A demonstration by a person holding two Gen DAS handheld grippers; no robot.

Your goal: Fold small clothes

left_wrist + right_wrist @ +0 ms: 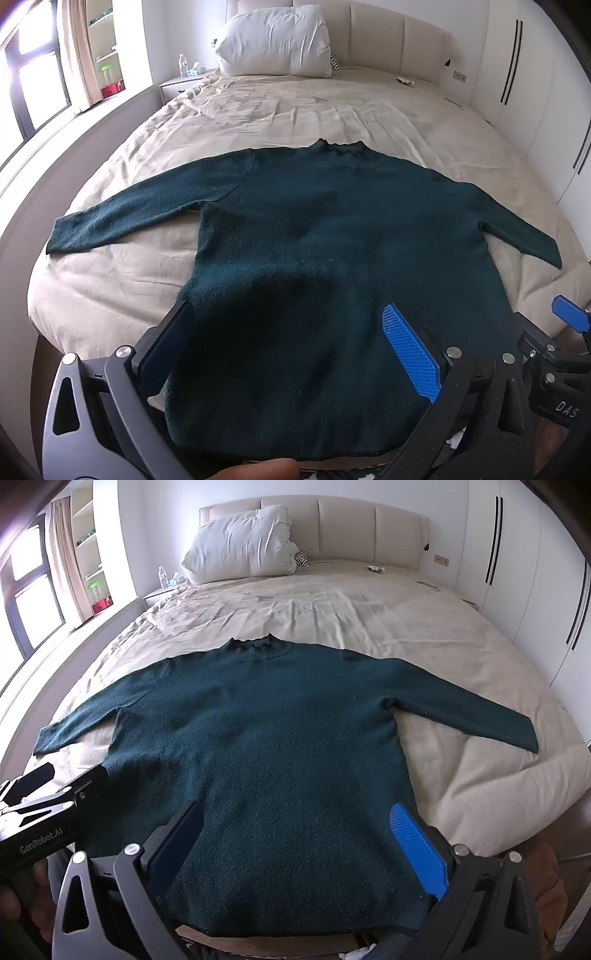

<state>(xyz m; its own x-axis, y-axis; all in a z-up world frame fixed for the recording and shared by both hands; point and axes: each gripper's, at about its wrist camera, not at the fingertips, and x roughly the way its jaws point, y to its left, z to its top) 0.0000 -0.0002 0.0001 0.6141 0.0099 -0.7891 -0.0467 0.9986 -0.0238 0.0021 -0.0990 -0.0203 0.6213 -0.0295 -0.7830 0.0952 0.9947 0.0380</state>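
A dark green sweater (314, 229) lies flat on the beige bed (110, 273), collar away from me, both sleeves spread out; it also shows in the right wrist view (266, 731). My left gripper (288, 332) is open, its jaws wide over the sweater's lower left hem. My right gripper (299, 830) is open, its jaws wide over the lower right hem. The right gripper shows at the edge of the left wrist view (565, 317). The left gripper's body shows in the right wrist view (48, 812).
A white pillow (273, 40) leans on the padded headboard (388, 33). A nightstand (177, 83) with a water bottle (183, 64) stands at the far left. Windows on the left, white wardrobes (535, 92) on the right. The bed's near edge lies under the hem.
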